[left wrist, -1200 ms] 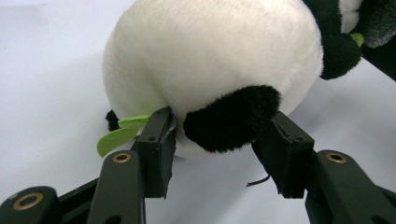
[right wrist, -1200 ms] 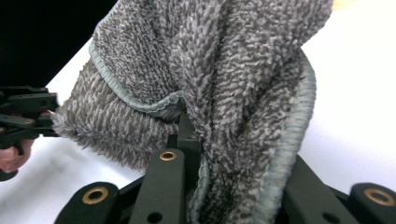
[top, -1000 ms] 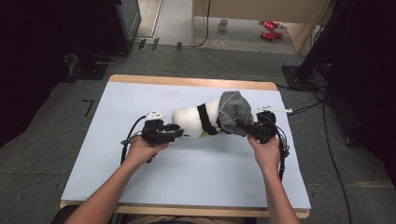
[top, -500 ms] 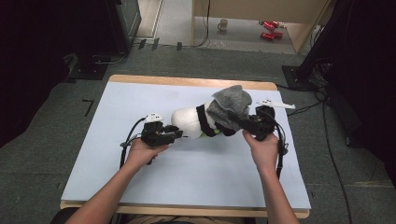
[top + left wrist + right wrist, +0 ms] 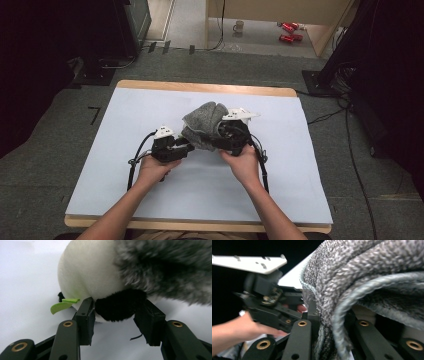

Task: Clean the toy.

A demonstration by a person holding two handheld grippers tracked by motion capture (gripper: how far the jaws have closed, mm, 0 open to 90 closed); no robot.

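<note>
A white plush toy [image 5: 90,272] with black limbs and a green leaf [image 5: 62,305] lies mid-table, mostly under a grey knitted cloth [image 5: 205,120]. My left gripper [image 5: 188,146] comes in from the left. In the left gripper view, my left gripper [image 5: 117,315] is shut on the toy's black limb [image 5: 120,306], with a jaw pressing on each side. My right gripper [image 5: 216,140] is at the toy's right side, shut on a fold of the grey cloth [image 5: 367,277]. That fold fills the gap in my right gripper [image 5: 329,322]. The toy's right end is hidden.
A white sheet [image 5: 150,110] covers the wooden table [image 5: 200,88]. The sheet lies bare all round the toy. On the floor beyond the far edge stand a mug [image 5: 239,25] and red objects [image 5: 288,31]. Dark equipment [image 5: 125,20] stands at the back left.
My right gripper has travelled left with the grey cloth, drawing it over the white toy until little of the body shows. My left gripper has stayed put on the toy.
</note>
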